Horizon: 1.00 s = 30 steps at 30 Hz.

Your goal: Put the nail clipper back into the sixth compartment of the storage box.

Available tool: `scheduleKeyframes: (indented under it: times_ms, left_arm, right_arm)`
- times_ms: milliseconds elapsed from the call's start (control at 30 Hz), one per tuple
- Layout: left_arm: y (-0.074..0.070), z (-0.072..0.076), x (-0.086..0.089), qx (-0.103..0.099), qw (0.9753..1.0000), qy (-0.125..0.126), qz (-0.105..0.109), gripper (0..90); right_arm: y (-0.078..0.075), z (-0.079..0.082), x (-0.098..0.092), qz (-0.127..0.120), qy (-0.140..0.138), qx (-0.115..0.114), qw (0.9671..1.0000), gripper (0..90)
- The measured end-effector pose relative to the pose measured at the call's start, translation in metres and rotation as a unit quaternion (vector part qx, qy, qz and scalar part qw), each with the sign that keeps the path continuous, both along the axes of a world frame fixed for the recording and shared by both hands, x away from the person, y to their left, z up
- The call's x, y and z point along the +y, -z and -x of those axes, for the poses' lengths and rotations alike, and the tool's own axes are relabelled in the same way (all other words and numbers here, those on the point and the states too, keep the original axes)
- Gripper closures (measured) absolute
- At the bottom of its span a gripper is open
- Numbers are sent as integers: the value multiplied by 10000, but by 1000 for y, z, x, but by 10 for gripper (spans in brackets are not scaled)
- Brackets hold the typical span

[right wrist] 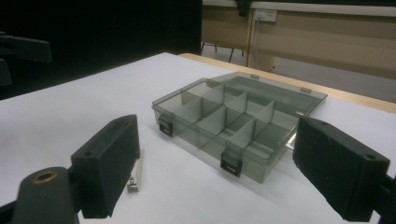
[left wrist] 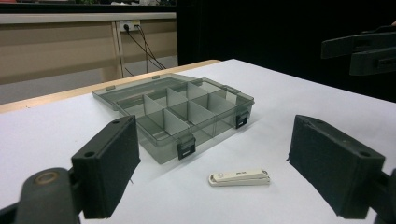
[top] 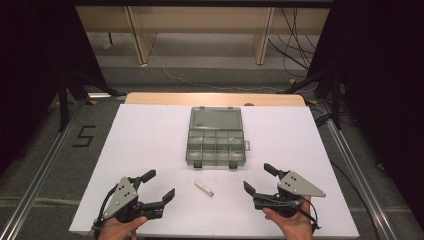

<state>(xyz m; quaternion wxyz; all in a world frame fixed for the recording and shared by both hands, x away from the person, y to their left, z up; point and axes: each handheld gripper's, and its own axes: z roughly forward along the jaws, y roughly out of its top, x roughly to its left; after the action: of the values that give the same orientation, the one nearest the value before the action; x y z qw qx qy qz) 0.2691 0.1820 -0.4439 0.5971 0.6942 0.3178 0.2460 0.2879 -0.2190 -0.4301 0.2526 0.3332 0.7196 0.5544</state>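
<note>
Grippers: your left gripper (top: 151,188) and right gripper (top: 259,179) both had jaws apart, holding nothing.
Nail clipper: the clipper (top: 204,188) lay flat between them, long axis slanting toward your right; neither hand was clearly nearer.
Box: the open box (top: 215,137) sat just beyond, compartments empty.
Obstacles: you had none.

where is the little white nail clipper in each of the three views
High view: the nail clipper lies on the white table, lower centre, between the two grippers.
Left gripper view: nail clipper at lower centre, between the jaws.
Right gripper view: nail clipper at lower left, partly hidden beside the left jaw.
Shared landmark: the open grey compartment box, just beyond the clipper.
</note>
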Motion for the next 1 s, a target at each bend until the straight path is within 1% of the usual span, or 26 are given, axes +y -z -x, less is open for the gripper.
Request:
scheduleKeyframes:
  times_ms: [33, 167, 200, 233, 267, 300, 333, 367, 400, 433, 467, 500, 533, 567, 633, 667, 700, 733, 767, 800, 867, 933, 967, 1000]
  left_arm:
    - [0, 0, 0, 0, 10000, -1, -7, 159]
    - [0, 0, 0, -2, 10000, 1, -11, 159]
    - [0, 0, 0, -2, 10000, 1, -10, 159]
    - [0, 0, 0, -3, 10000, 1, -9, 159]
    - [0, 0, 0, -3, 10000, 1, -10, 159]
    - [0, 0, 0, 1, 10000, -1, -9, 159]
    - [0, 0, 0, 0, 10000, 1, -14, 159]
    - [0, 0, 0, 12, 10000, -4, -2, 159]
    - [1, -1, -1, -56, 10000, 48, 27, 159]
    - [1, -1, -1, -52, 10000, 40, 16, 159]
    - [1, -1, -1, -56, 10000, 42, 11, 159]
    - [1, -1, -1, -57, 10000, 42, 10, 159]
    - [0, -1, 0, -46, 10000, 22, -15, 159]
    - [0, 0, 0, 9, 10000, -20, 1, 159]
    - [0, 0, 0, 7, 10000, -21, 6, 159]
    - [0, 0, 0, 1, 10000, -18, -3, 159]
    - [0, 0, 0, 6, 10000, -19, -5, 159]
    - [0, 0, 0, 16, 10000, -21, -2, 159]
    - [1, -1, -1, -47, 10000, 28, 40, 159]
    - [1, -1, -1, -46, 10000, 21, 29, 159]
    - [1, -1, -1, -48, 10000, 22, 27, 159]
    - [1, -1, -1, -42, 10000, 18, 30, 159]
    - [1, -1, 1, 22, 10000, -36, -23, 159]
    - [1, -1, 1, 26, 10000, -38, -12, 159]
  right_arm:
    - [0, 1, 1, -58, -9, 131, 9999, 158]
    - [-1, 1, 1, -3, -22, 177, 9998, 159]
    - [-1, 0, 1, 36, -51, 120, 9999, 159]
    - [-1, 0, 3, 4, -82, 129, 9999, 159]
    - [0, 0, 4, -34, -84, 88, 9999, 158]
    - [-1, -1, 4, 109, -61, 12, 9999, 158]
    - [-2, -1, 4, 120, -65, 4, 9999, 158]
    - [-3, 1, 5, 148, -177, 188, 9996, 158]
    - [-3, 0, 6, 153, -161, 153, 9996, 159]
    - [-3, -1, 7, 162, -227, 70, 9996, 161]
    - [-3, 0, 7, 172, -257, 113, 9995, 161]
    - [-4, -1, 8, 224, -279, 101, 9993, 161]
    - [-4, 0, 9, 214, -252, 99, 9994, 160]
    - [-4, -1, 11, 187, -330, 103, 9992, 159]
    - [-5, -1, 12, 306, -300, 60, 9991, 159]
    - [-5, -1, 13, 333, -292, -54, 9990, 159]
    - [-6, -1, 14, 375, -340, -26, 9987, 159]
    - [-6, -2, 15, 374, -361, -72, 9986, 158]
    - [-8, -2, 15, 448, -375, -35, 9983, 159]
    - [-9, -3, 17, 461, -424, -9, 9980, 159]
    - [-11, -5, 20, 480, -450, -55, 9978, 160]
    - [-13, -8, 22, 596, -552, -48, 9967, 179]
    - [-14, -9, 24, 642, -598, -29, 9961, 189]
    - [-14, -10, 25, 681, -610, -49, 9958, 189]
